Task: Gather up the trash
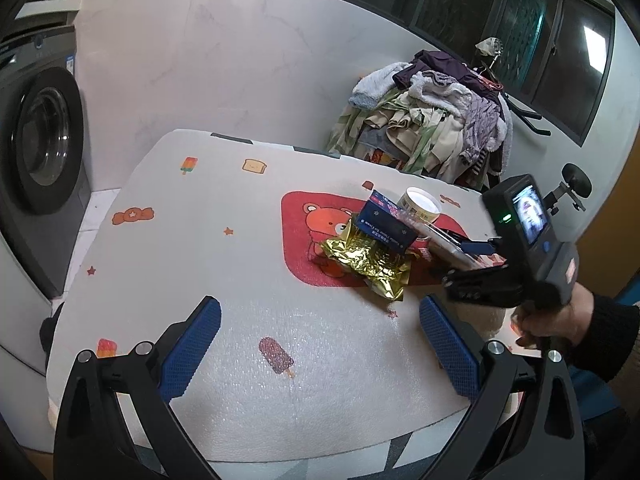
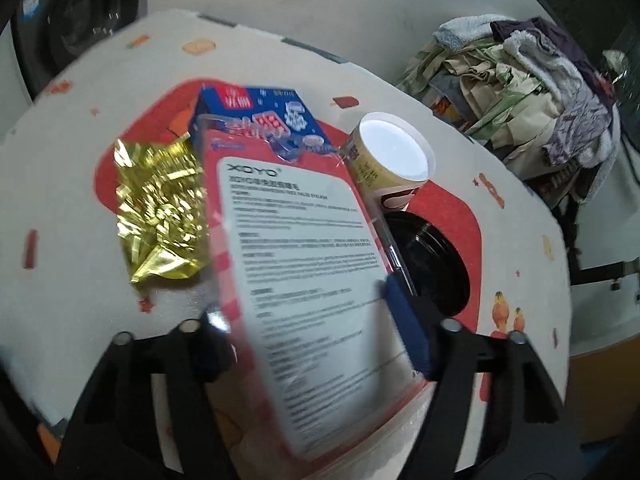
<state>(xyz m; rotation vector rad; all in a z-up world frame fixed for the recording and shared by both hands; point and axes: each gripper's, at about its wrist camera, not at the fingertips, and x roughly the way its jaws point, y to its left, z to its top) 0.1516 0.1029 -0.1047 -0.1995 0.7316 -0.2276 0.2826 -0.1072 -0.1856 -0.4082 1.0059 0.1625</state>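
Note:
Trash lies on the white patterned table (image 1: 224,216): a crumpled gold foil wrapper (image 1: 370,262) (image 2: 160,208), a blue carton (image 1: 384,220) (image 2: 256,116) and a tipped paper cup (image 1: 420,204) (image 2: 392,156). A black lid (image 2: 432,264) lies by the cup. My right gripper (image 2: 308,312) is shut on a clear plastic package with a white printed label (image 2: 308,264), held above the table. It also shows in the left wrist view (image 1: 472,250). My left gripper (image 1: 320,344) is open and empty, low over the table's near part.
A heap of clothes (image 1: 436,120) (image 2: 520,80) stands behind the table's far right edge. A washing machine (image 1: 40,148) is at the left. The table has a red bear print (image 1: 316,232) under the trash.

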